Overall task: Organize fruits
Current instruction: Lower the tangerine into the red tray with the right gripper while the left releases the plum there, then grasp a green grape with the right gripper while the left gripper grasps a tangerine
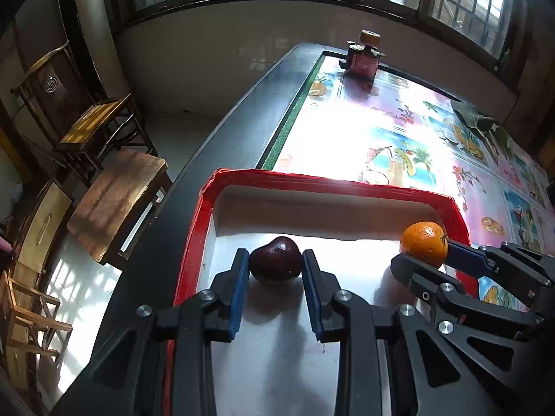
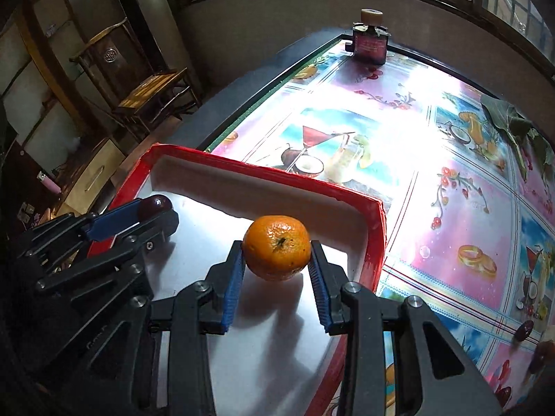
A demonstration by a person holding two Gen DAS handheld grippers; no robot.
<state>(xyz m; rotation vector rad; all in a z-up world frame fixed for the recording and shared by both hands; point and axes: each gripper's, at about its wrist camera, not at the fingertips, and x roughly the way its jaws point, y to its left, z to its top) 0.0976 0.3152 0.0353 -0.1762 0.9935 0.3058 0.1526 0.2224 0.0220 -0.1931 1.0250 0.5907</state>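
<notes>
While both fruits hang over the red-rimmed tray (image 1: 347, 182), its white floor lies directly below the fingertips. Left gripper (image 1: 275, 265) clamps a dark red fruit (image 1: 275, 260); right gripper (image 2: 276, 260) clamps an orange (image 2: 276, 247).

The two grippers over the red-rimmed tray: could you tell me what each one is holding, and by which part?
The left gripper clamps a dark red fruit by its sides; the right gripper clamps an orange by its sides, stem end facing the camera.

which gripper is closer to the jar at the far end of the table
Neither clearly. The left gripper, shut on the dark fruit, and the right gripper, shut on the orange, sit side by side over the tray, far from the jar.
</notes>
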